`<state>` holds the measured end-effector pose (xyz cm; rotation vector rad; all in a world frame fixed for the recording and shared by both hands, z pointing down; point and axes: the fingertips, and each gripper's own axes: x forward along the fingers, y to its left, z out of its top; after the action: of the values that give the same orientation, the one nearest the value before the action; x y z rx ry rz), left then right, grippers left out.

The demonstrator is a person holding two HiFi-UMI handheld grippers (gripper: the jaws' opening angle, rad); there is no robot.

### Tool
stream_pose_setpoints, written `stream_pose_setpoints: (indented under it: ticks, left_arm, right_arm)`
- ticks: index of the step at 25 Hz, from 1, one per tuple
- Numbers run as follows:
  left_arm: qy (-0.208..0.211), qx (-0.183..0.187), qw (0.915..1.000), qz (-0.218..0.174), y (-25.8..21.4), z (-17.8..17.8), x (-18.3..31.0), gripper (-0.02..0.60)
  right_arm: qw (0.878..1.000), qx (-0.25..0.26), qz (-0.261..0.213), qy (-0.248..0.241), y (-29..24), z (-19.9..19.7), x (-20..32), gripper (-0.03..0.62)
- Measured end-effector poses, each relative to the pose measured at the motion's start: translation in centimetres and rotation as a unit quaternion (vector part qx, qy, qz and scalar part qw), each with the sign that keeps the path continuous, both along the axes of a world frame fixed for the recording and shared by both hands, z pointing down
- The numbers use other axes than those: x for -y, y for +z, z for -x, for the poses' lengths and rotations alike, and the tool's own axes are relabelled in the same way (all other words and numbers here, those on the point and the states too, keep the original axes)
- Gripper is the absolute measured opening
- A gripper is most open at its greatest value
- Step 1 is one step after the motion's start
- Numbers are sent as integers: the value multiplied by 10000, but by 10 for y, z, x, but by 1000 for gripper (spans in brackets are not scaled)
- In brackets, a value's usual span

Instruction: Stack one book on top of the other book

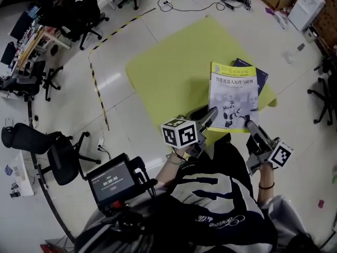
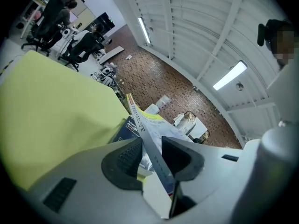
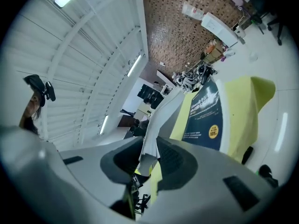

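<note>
My left hand-held gripper point(image 1: 212, 112) and right hand-held gripper point(image 1: 248, 124) clamp the yellow book point(image 1: 233, 94), held over the dark blue book point(image 1: 258, 74) ahead.

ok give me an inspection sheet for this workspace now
surface: yellow-green table top, only the books on it
job's things: yellow-covered paperback book held over dark blue book, which lies on the surface; contact between them unclear
clutter: nothing seen
grippers: left hand-held gripper and right hand-held gripper each shut on the yellow book's near edge
cables: black cables on the floor beyond the table
surroundings: black office chairs, striped floor tape
</note>
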<state>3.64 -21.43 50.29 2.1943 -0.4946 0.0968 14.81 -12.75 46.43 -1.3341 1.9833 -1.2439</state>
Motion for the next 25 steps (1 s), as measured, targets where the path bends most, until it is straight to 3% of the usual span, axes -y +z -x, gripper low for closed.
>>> stream_pose_setpoints:
  ticks: [7,12,15,20,25]
  left_arm:
    - [213,381,9990,50,27,-84,26,133]
    - [244,1079,9938,-108,59,-116,24,133]
    - [234,1520,9878,-227,75,-127,33,133]
    - [-5,2128,9771,-13,99,-127,40,133]
    - [-238,2309,9720,369,107,-127,40,135]
  right_arm:
    - [9987,-347,358,-65,21,-76,29,89]
    - [9909,-836,973,-405,67,-112,24,92]
    - [9873,-879,1160,-640,84,-121,33,91]
    - [9798,-944,1413,-1054,110,-126,43,89]
    - [9803,-532,1591,-1045,132,-136,39,97]
